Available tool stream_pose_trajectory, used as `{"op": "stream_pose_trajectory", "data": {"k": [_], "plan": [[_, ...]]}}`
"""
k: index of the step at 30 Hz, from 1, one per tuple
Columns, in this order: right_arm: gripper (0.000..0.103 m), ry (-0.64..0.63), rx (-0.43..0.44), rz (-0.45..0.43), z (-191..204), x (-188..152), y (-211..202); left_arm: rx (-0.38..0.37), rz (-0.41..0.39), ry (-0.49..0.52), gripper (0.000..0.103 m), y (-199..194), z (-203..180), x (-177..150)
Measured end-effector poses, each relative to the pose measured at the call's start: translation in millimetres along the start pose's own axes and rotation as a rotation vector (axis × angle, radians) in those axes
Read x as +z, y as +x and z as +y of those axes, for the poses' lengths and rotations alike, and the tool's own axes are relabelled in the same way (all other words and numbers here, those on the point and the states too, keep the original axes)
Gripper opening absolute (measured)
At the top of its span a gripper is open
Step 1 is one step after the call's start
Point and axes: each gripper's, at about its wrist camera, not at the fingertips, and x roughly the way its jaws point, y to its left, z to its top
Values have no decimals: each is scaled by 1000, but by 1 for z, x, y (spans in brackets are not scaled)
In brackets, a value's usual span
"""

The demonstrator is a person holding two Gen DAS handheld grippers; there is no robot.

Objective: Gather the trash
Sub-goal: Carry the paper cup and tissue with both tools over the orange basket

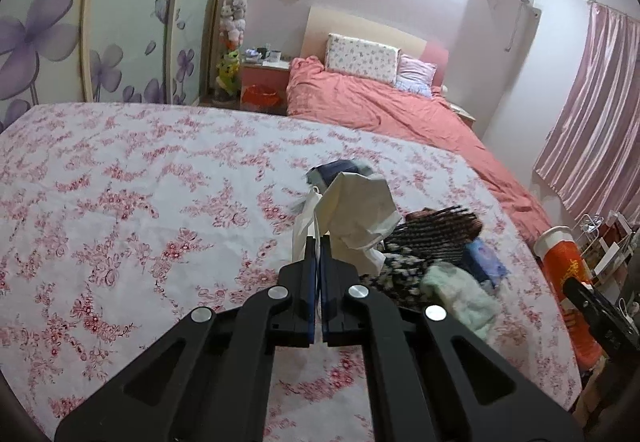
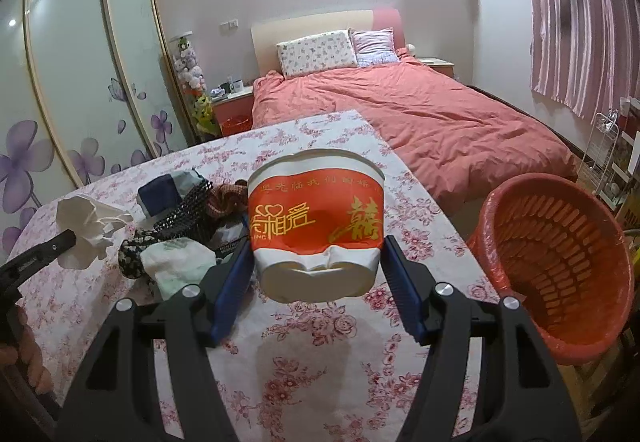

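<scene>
My left gripper is shut on a crumpled white tissue and holds it above the floral tablecloth. The tissue also shows at the left of the right wrist view, on the left gripper's tip. My right gripper is shut on a red and white paper cup, squeezed and dented at its base, held above the table. The cup also shows at the right edge of the left wrist view. A red mesh trash basket stands just right of the cup, its mouth tilted toward me.
A pile of small things lies on the table: a dark blue packet, a black patterned item, a dark floral cloth and a pale green wad. A bed with a pink cover stands behind the table.
</scene>
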Motion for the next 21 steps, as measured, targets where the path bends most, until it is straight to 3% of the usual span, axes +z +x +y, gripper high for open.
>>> {"op": "stream_pose_trajectory", "data": {"k": [11,21], "plan": [[63,39,-24,-83,-33,8,-38,-105,-40,53,1,-30,-50,8],[63,58,-158,-214,-86,11,-82,-270,-34,158,1,-35,-137,2]]}}
